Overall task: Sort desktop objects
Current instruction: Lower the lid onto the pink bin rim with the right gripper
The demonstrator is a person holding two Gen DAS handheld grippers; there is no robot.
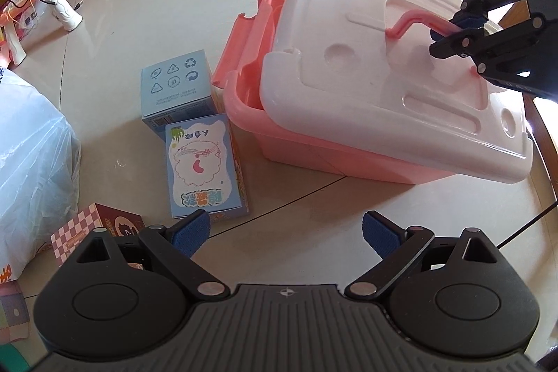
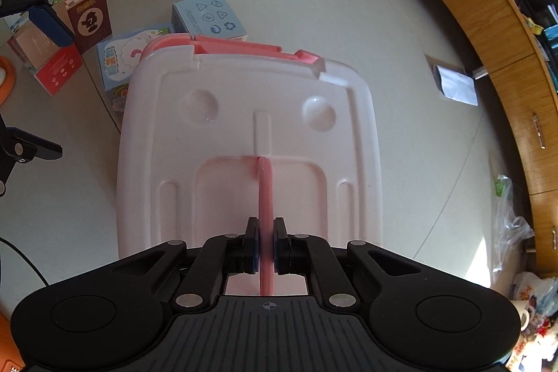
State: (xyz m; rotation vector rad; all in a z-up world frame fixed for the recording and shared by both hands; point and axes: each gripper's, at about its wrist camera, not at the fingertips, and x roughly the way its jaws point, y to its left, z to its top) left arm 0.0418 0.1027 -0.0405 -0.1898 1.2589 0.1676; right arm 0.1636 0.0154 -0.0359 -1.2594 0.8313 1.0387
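A pale tiled floor (image 1: pixel 115 86) is carrying everything here, with a pink storage box (image 1: pixel 314 145) sitting near its middle. The white lid (image 1: pixel 383 86) is lying askew over that box, leaving the box's left corner uncovered. The right gripper (image 2: pixel 266 246) is pinching the lid's pink handle (image 2: pixel 265 190) between pressed-together pads. The left gripper (image 1: pixel 285 232) is hanging with jaws spread wide, gripping nothing, in front of the box. Two light-blue cartons (image 1: pixel 202 162) are lying just left of the box, with a checkered carton (image 1: pixel 101 225) and a white plastic bag (image 1: pixel 31 156) farther left.
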